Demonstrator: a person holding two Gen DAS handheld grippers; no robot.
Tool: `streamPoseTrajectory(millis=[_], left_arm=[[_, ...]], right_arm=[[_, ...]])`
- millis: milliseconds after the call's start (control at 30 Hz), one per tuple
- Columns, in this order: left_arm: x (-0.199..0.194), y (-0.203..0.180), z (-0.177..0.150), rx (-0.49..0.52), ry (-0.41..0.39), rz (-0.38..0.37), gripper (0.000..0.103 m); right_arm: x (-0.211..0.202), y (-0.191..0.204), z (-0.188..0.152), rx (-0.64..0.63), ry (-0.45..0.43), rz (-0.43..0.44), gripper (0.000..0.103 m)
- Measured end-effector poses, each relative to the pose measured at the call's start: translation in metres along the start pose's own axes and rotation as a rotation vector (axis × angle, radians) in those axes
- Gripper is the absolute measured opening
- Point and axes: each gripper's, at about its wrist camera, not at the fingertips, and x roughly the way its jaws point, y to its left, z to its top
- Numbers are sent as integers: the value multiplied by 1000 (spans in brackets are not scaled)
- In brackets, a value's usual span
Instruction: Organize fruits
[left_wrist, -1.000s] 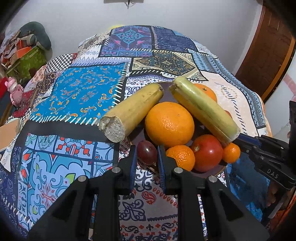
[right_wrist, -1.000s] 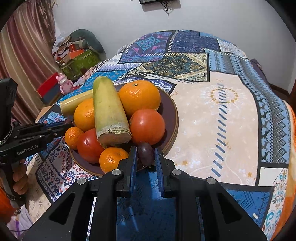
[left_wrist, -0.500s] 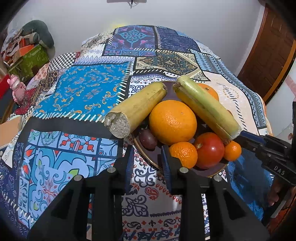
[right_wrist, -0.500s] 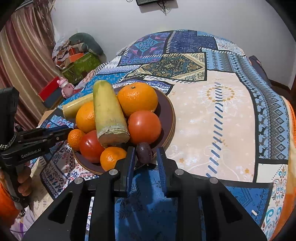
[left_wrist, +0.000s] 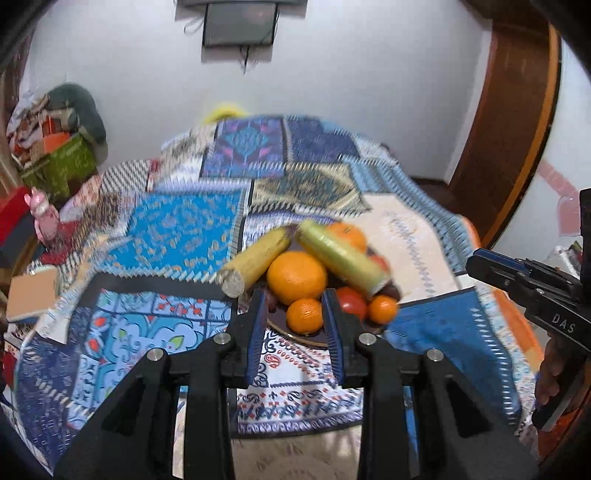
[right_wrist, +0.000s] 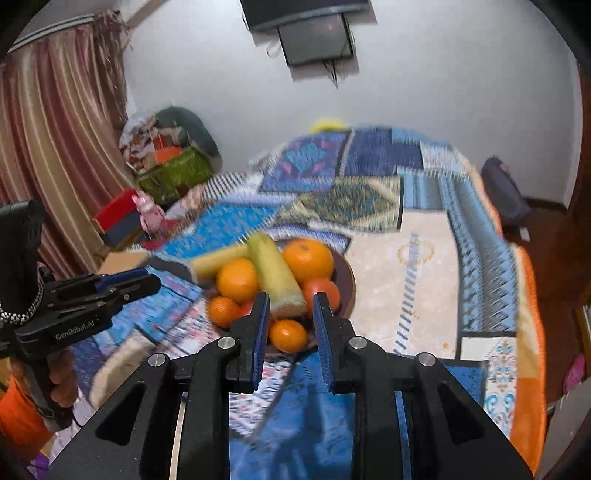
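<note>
Ahead of both grippers, fruit piled on one plate

On the bed, the plate (left_wrist: 295, 334) sits just beyond the left gripper (left_wrist: 293, 325) and right gripper (right_wrist: 290, 325); both jaws are wide and empty, neither clearly nearer, bananas (left_wrist: 255, 260) pointing away.

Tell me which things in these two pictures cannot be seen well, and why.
- Dark plum: left wrist view, mostly hidden behind the left tool finger.
- Plate: right wrist view, only its rim shows under the fruit; the near edge is behind the right tool.
- Bedspread patterns: both views, smeared by motion blur.
- Wall screen: left wrist view, its top is cut off.
</note>
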Motion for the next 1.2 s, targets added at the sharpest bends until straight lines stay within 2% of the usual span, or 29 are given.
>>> streamPoseTrajectory(millis=[267,367,500,567,600,733,833,900,967,1033,1100,1200], left_arm=[[-94,-17,-2,43,-191,-5,30],[-123,-22,-7,54,-254,-5,32],[-156,-24,-15,46,-324,-13,44],[-171,-26,-20,50,-362,-4,51],[-177,-26,-22,53,-379,2,55],[-195,-29,-30,65,-426,3,63],[-204,-32,-35,71,-456,20,76],[-210,-32,-37,71,-470,20,91],[-214,-31,-40,63,-486,21,96],[-220,-31,-43,65,-498,27,98],[-223,-31,-44,69,-503,28,102],[-223,-31,-45,66,-511,33,102]], right_arm=[[-69,46,3,-40,-159,4,24],[-92,61,1,-50,-211,5,30],[-113,78,-3,-67,-271,-15,43],[-121,86,-5,-82,-298,-37,55],[-123,89,-6,-85,-307,-42,58],[-131,97,-10,-89,-346,-65,73],[-135,100,-12,-90,-368,-86,85],[-137,101,-14,-85,-376,-91,88],[-141,101,-17,-75,-386,-99,98],[-144,101,-18,-70,-403,-113,103],[-146,101,-18,-72,-408,-120,103],[-147,103,-20,-77,-412,-133,103]])
